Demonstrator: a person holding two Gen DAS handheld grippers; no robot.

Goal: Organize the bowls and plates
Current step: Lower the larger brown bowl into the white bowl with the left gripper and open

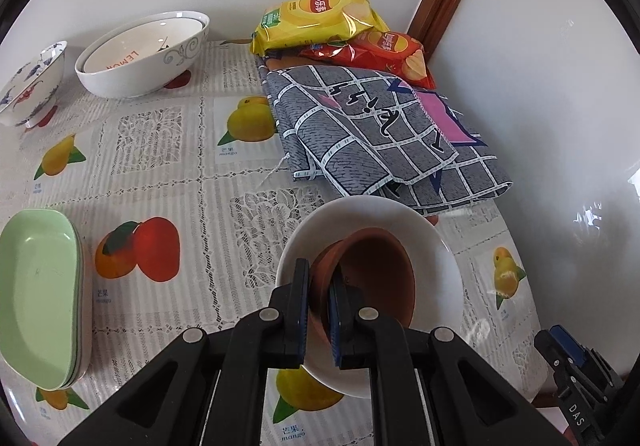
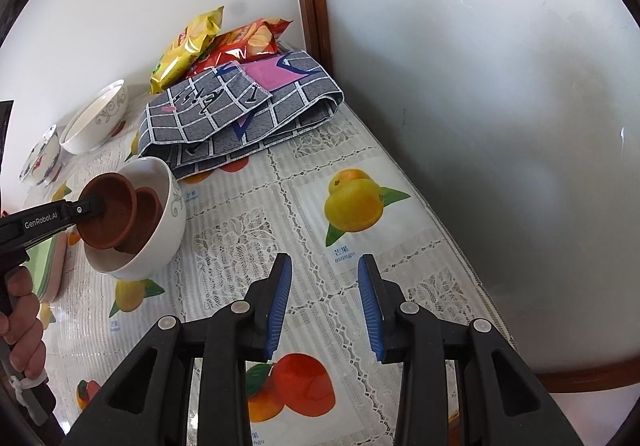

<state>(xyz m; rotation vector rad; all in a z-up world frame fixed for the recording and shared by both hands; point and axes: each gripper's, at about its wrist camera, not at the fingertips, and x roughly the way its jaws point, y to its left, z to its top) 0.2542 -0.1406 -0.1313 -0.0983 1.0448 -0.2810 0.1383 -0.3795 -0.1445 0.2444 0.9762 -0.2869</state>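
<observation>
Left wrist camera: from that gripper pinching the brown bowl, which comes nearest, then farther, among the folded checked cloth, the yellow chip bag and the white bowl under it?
1. White bowl: right under the left gripper, holding the brown bowl it grips.
2. Folded checked cloth: just beyond, toward the right wall.
3. Yellow chip bag: farthest, against the back wall.

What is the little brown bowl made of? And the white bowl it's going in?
The brown bowl looks like unglazed terracotta clay: dull, reddish-brown, no shine. The white bowl looks like glazed ceramic: smooth, glossy, with a grey swirl painted on its side.
</observation>
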